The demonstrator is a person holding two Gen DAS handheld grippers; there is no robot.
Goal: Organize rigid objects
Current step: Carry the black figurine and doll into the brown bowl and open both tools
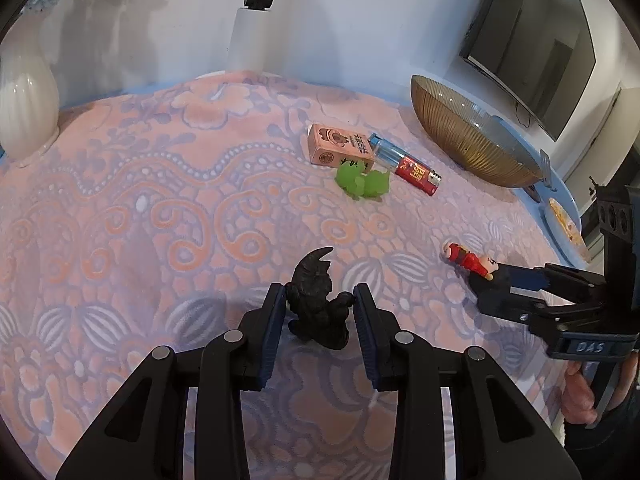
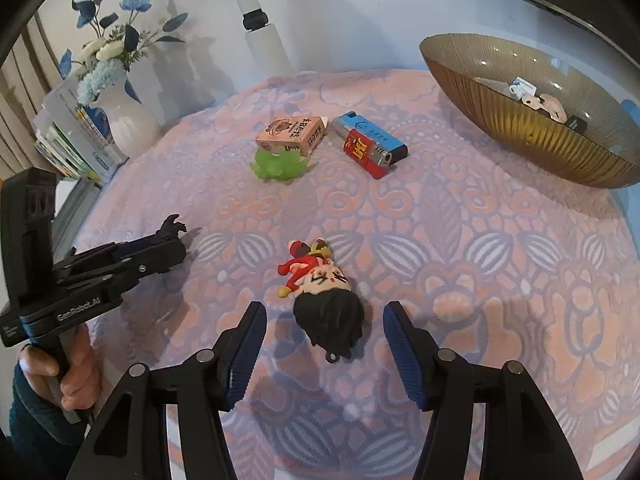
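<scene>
My left gripper (image 1: 319,300) is shut on a black monster figurine (image 1: 316,304) that stands on the patterned cloth; both pads touch its sides. It also shows in the right wrist view (image 2: 173,227). My right gripper (image 2: 325,332) is open, its fingers either side of the black-haired head of a red doll figurine (image 2: 320,284) lying on the cloth, without touching it. The doll also shows in the left wrist view (image 1: 472,260). A pink box (image 2: 292,134), a green toy (image 2: 278,166) and two lighters (image 2: 370,146) lie farther back.
A ribbed gold bowl (image 2: 532,136) with several small items stands at the back right. A white vase (image 2: 128,120) with blue flowers and some books stand at the back left. A white pole (image 2: 260,28) rises behind the table. A TV (image 1: 532,40) hangs on the wall.
</scene>
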